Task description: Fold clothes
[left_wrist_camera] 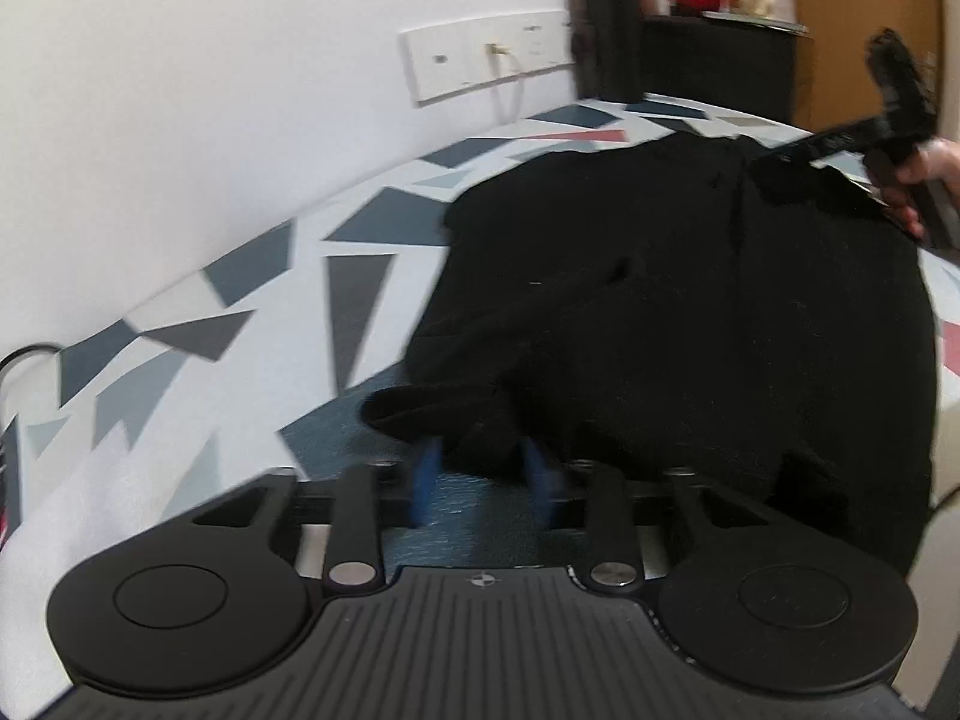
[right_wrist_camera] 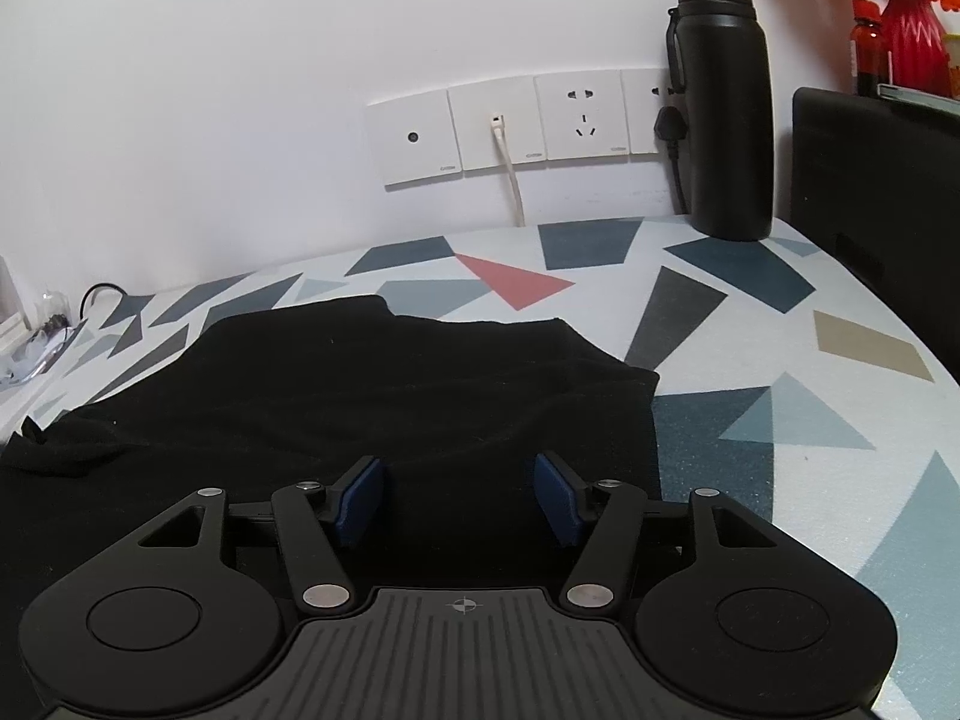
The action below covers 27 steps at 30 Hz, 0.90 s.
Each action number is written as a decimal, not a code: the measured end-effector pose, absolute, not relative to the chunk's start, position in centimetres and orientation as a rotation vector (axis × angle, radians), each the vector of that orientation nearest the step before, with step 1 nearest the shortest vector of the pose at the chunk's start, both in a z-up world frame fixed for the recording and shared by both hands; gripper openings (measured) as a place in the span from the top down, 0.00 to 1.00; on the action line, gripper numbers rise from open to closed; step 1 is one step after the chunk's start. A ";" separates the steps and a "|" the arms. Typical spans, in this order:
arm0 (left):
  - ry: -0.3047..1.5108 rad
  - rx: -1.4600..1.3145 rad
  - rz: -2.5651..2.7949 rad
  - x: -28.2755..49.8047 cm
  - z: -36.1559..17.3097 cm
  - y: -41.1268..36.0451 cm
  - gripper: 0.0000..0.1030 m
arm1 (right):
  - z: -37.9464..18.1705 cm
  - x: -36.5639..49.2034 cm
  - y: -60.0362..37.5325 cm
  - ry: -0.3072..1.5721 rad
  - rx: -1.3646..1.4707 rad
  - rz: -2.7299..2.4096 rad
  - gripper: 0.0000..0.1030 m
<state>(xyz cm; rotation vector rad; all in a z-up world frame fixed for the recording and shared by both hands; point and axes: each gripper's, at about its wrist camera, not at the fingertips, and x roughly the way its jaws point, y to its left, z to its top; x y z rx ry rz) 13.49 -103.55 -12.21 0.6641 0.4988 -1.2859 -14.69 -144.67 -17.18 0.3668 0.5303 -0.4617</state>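
Left gripper [left_wrist_camera: 483, 471] jaws pinch the black garment [left_wrist_camera: 690, 312] hem, bottom centre. Right gripper [right_wrist_camera: 459, 495] jaws gape wide above it on the desk [right_wrist_camera: 780, 360].

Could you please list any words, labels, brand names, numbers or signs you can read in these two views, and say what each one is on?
No text can be read in either view.
Wall socket plates: a tiny grey mark at the lower corner of some plates, too small to read.
Black flask: no lettering shows.
Black garment: no label or print shows.
Right gripper: only a crosshair mark on its body, no words.
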 end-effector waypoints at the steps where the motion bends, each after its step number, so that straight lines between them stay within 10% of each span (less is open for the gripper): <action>1: 0.488 0.682 -1.297 13.1 -12.2 -103.6 0.88 | -17.2 -14.7 -144.7 0.529 0.369 -0.461 0.48; 17: 0.410 0.440 -1.104 16.6 -9.7 -100.9 0.99 | -17.3 -14.8 -144.8 0.518 0.383 -0.461 0.47; 23: 0.555 0.500 -1.238 16.2 -10.8 -102.8 0.86 | -17.3 -14.8 -144.7 0.517 0.380 -0.462 0.47; 27: 0.639 0.442 -1.241 17.1 -12.0 -103.1 0.57 | -17.3 -15.0 -144.8 0.508 0.393 -0.460 0.47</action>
